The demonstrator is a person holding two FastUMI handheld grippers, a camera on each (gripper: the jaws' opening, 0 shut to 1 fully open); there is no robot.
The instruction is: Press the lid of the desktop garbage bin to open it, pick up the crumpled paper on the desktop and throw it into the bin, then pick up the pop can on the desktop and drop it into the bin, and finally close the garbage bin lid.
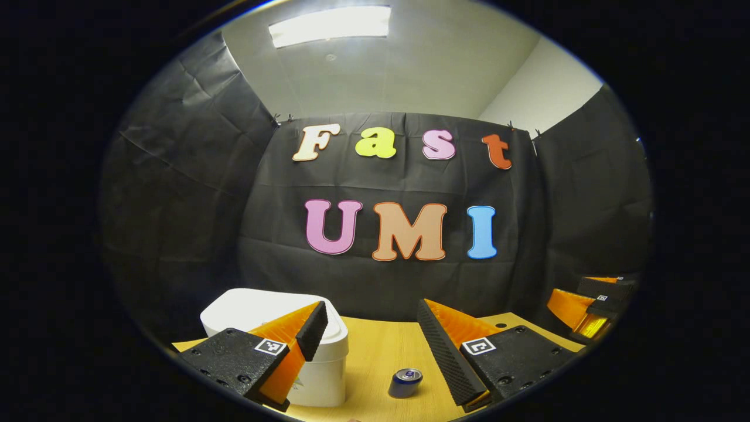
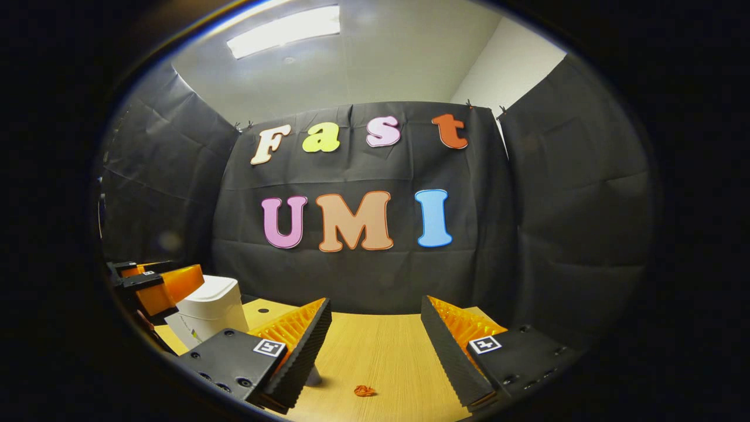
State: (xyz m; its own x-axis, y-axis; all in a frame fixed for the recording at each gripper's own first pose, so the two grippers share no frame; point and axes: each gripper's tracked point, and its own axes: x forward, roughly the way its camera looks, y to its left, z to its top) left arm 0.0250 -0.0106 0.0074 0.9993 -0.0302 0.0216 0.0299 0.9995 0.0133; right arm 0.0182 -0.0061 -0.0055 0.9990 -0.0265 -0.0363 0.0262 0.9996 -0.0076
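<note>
1. In the left gripper view, the left gripper (image 1: 370, 328) stands at the bottom with its two fingers wide apart, and nothing is between them; it holds nothing.
2. Just beyond it, at about 6 o'clock in this view, the pop can (image 1: 405, 382) lies on its side on the wooden desktop (image 1: 375, 351), in the gap between the two fingers but not touching them.
3. At about 7 o'clock, the white garbage bin (image 1: 316, 375) stands on the desktop with its lid (image 1: 252, 308) down. The left finger (image 1: 310, 329) is in front of the lid; whether it touches the lid cannot be told.
4. At about 4 o'clock, near the edge of the left gripper view, part of the right gripper (image 1: 592, 308) appears, well apart from the can.
5. In the right gripper view, the right gripper (image 2: 375, 328) is also wide open and empty.
6. Near it, at about 6 o'clock, the crumpled paper (image 2: 364, 390), small and orange, lies on the desktop between the fingers and free of them.
7. Farther, at about 8 o'clock in this view, the bin stands closed, and the left gripper is just beside its top.
8. Behind everything hangs the black cloth wall (image 2: 556, 234), and above it is a ceiling light (image 2: 284, 30).
</note>
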